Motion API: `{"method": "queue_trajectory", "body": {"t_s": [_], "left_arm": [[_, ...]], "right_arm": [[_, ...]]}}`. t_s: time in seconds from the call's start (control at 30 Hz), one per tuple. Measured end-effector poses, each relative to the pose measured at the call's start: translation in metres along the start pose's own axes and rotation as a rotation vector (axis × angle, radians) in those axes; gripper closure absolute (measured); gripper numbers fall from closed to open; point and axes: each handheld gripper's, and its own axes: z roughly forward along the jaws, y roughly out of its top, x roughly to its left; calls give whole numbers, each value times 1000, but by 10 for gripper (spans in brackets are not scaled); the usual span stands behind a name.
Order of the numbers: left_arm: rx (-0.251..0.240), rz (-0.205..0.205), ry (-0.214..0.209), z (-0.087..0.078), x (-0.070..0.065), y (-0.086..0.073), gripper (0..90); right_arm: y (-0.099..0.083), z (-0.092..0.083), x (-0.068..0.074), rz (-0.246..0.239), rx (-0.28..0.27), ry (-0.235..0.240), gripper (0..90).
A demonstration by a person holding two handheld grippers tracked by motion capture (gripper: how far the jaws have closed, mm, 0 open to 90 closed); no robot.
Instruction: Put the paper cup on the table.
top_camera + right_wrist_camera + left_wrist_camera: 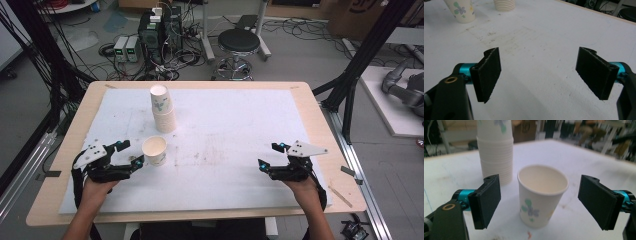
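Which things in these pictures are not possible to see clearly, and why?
- Cup stack: top cut off by the upper edge in the left gripper view, so its cup count is unclear.
- Single cup: rim cut off by the top edge in the right gripper view.
- Single cup's print: too small in the high view.

You're working in a robotics lab: beyond your table [320, 125], at twelve o'clock, sit power units [126, 48] amid tangled cables [180, 55] (loose across bare floor), a stool [239, 47], and black aluminium framing [357, 75] at two o'clock.
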Motion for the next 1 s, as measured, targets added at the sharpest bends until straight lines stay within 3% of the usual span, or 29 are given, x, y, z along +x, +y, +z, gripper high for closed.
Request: {"method": "queue_trajectory", "body": {"t_s": [0.1, 0.27, 0.5, 1.0], "left_arm": [[-56, 0, 36, -4, 2, 5, 184], [-74, 13, 109, -9, 9, 5, 181], [-59, 22, 139, -12, 16, 3, 181], [-54, 32, 148, -11, 14, 2, 190]], "right_arm": [[-1, -3, -1, 7, -4, -8, 207], [-2, -10, -2, 13, -20, -31, 207], [-1, -16, -3, 19, -30, -52, 207], [1, -19, 1, 15, -42, -49, 207]]}}
